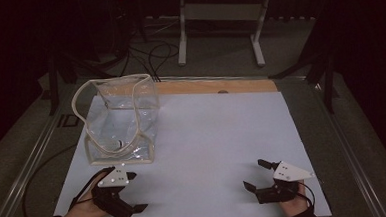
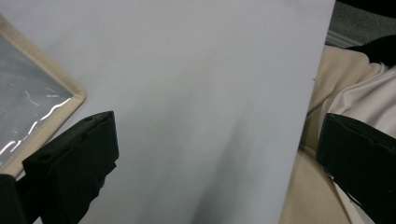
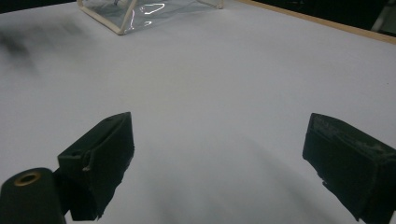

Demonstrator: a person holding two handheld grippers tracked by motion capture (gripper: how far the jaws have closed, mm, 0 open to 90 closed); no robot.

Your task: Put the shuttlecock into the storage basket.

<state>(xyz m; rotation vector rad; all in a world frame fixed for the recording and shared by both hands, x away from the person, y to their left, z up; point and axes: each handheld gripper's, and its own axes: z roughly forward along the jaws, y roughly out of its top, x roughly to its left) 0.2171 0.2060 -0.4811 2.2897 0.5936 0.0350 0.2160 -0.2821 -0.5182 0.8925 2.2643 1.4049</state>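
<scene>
The left hand-held gripper [image 1: 133, 191] rests low over the near-left part of the white tabletop [image 1: 217, 137], its jaws spread wide with nothing between them. In the left gripper view one jaw sits just beside the cream-trimmed corner of the clear plastic bag [image 2: 28, 109], not visibly touching it, while the other jaw hangs past the tabletop's [image 2: 201, 93] edge, in front of light-coloured clothing [image 2: 345, 93].

The right hand-held gripper [image 1: 257, 175] sits over the near-right part of the tabletop, well apart from the left one. Its jaws are also spread wide and hold nothing; in the right gripper view only bare white surface [image 3: 219, 93] lies between them.

The clear plastic bag [image 1: 119, 120] stands open just ahead of the left hand-held gripper, its cream rim bent and sagging to one side. From the right hand-held gripper it lies far ahead and to the left, and in the right gripper view its lower edge [image 3: 140, 9] shows at the top.
</scene>
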